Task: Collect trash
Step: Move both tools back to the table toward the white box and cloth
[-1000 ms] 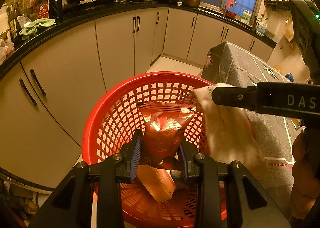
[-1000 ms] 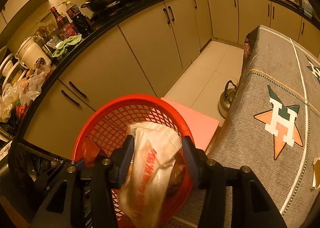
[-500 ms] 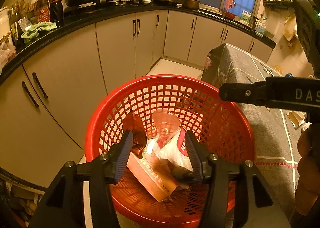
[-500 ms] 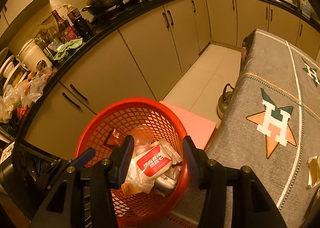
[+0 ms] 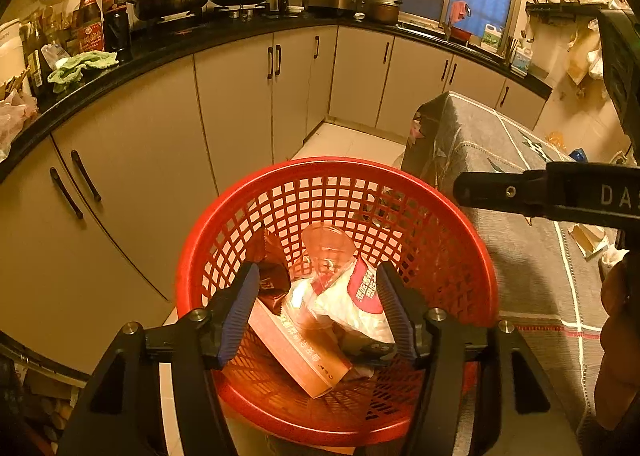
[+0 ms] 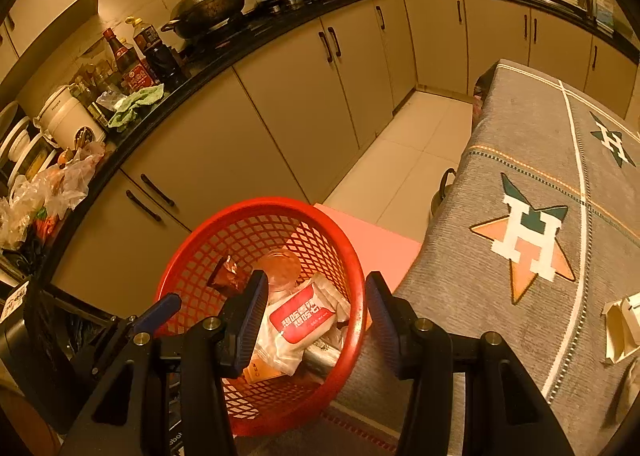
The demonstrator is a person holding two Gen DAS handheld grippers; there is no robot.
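Both jaws stand spread and empty: your left gripper (image 5: 318, 306), which has just been opening, and your right gripper (image 6: 314, 322) hover above the red plastic mesh basket (image 5: 452, 256), where the white-and-red wrapper (image 5: 356, 300) lies. Lift clear without clipping its rim, then go for the paper scrap (image 6: 620, 326) on the grey tablecloth (image 6: 500, 296).
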